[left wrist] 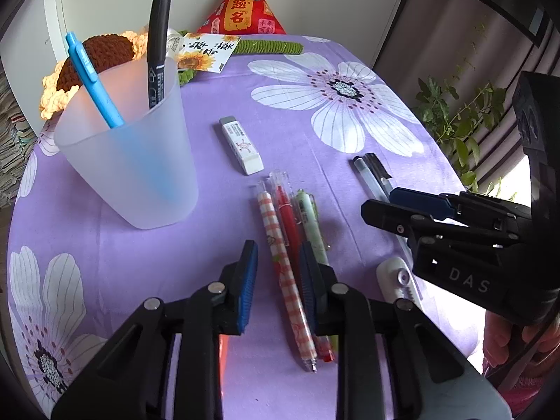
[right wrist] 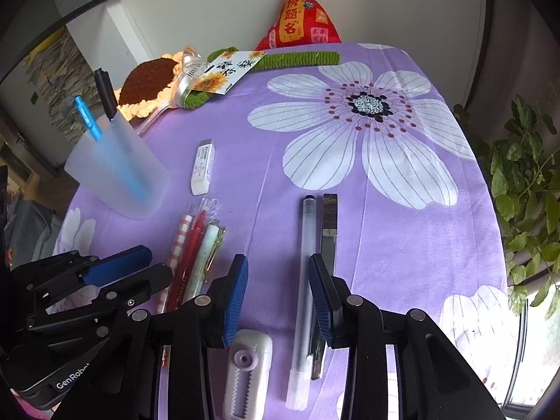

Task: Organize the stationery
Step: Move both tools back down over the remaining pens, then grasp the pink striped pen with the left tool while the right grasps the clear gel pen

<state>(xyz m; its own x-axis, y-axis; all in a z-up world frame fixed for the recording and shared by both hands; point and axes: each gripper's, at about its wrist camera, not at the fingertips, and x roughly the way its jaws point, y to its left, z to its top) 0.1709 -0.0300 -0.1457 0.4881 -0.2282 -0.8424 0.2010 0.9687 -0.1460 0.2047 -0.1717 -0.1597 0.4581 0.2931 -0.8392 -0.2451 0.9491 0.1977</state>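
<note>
A frosted cup (left wrist: 129, 161) holds a blue pen (left wrist: 92, 78) and a black marker (left wrist: 158, 45); it also shows in the right wrist view (right wrist: 119, 175). Three pens lie side by side: checked (left wrist: 285, 273), red (left wrist: 292, 224), green (left wrist: 313, 227). My left gripper (left wrist: 278, 280) is open, fingers either side of the checked and red pens. My right gripper (right wrist: 278, 290) is open over a clear pen (right wrist: 305, 269), beside a black clip-like item (right wrist: 329, 231). A white eraser (left wrist: 241, 145) lies near the cup. A white correction tape (right wrist: 248, 371) lies below the right gripper.
A crochet sunflower (left wrist: 101, 56), a sunflower card (left wrist: 206, 52), a green crochet strip (left wrist: 269, 47) and a red pyramid pouch (left wrist: 241, 7) sit at the table's far edge. A potted plant (right wrist: 528, 182) stands off the right side. The tablecloth (right wrist: 385, 245) is purple with white flowers.
</note>
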